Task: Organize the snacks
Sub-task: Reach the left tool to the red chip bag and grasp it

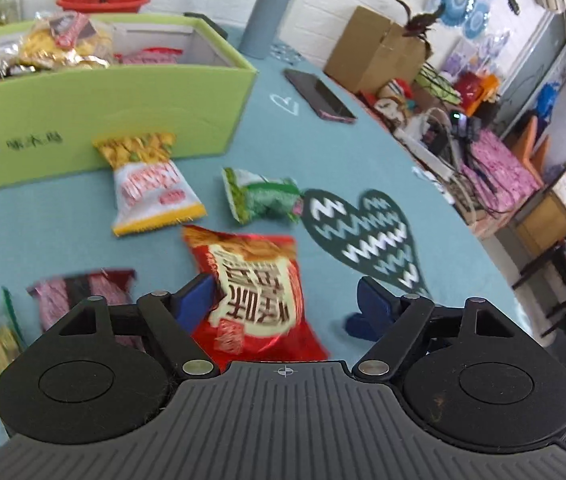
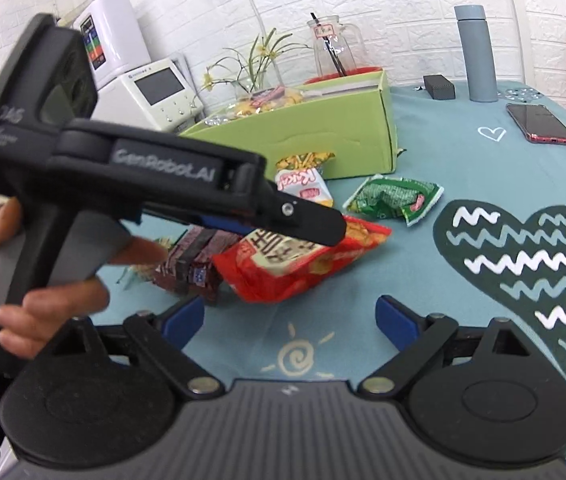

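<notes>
Fingers [image 1: 195, 300] of the left gripper [image 1: 283, 300] stand spread wide, and the red snack bag [image 1: 253, 288] lies between them. The left blue pad touches the bag's left edge; the right pad is apart from it, over bare cloth. From the right wrist view the left gripper [image 2: 319, 228] reaches in from 9 o'clock, its tip over the red snack bag [image 2: 299, 264], and the bag's near end looks raised off the teal tablecloth [image 2: 463, 168], though whether it is truly lifted I cannot tell. A hand [image 2: 43, 304] wraps the grey handle at 8 o'clock.

In the left wrist view the red bag's long axis runs from 6 o'clock towards 12 o'clock, leaning a little to 11, with its crimped far end pointing at the green box [image 1: 103, 108].

The right gripper [image 2: 291, 320] is also spread wide, holding nothing, with bare cloth and a sun drawing [image 2: 297, 356] between its pads.

Beyond the red bag, at 11 o'clock, a white and yellow snack bag [image 1: 151, 188] lies with its far end touching the box's front wall. At 12 o'clock lies a crumpled green snack bag [image 1: 263, 200], just beside a dark heart patch [image 1: 367, 236]. A dark red packet [image 1: 83, 292] lies at 9 o'clock, near the gripper's left side. The green box already holds several bags. A phone [image 1: 319, 96] and a grey flask [image 1: 269, 12] stand well beyond, at 1 o'clock.
</notes>
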